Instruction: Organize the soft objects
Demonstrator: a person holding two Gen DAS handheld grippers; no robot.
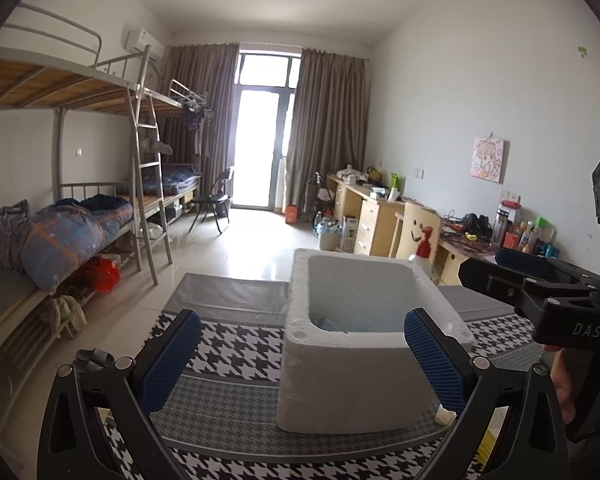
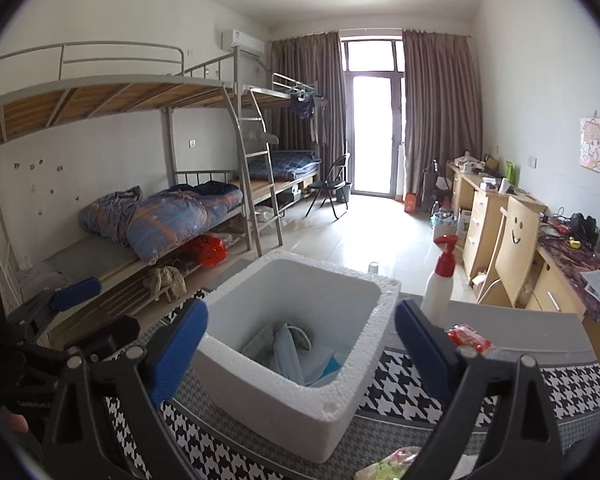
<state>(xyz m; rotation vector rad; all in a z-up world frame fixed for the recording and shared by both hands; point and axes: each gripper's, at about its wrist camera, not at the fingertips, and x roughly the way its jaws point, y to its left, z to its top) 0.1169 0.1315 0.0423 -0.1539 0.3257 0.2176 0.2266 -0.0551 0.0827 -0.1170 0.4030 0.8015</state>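
1. A white foam box [image 2: 300,344] stands on a houndstooth cloth [image 1: 236,344]; pale blue soft pieces [image 2: 296,356] lie inside it.
2. A white spray bottle [image 2: 440,280] with a red top stands just beyond the box, and a red packet [image 2: 470,338] lies near its base.
3. The right gripper [image 2: 300,354] hangs over the box with its fingers spread wide and nothing between them.
4. The left gripper [image 1: 302,358] is likewise released and empty, its pads either side of the box's near wall without touching it.
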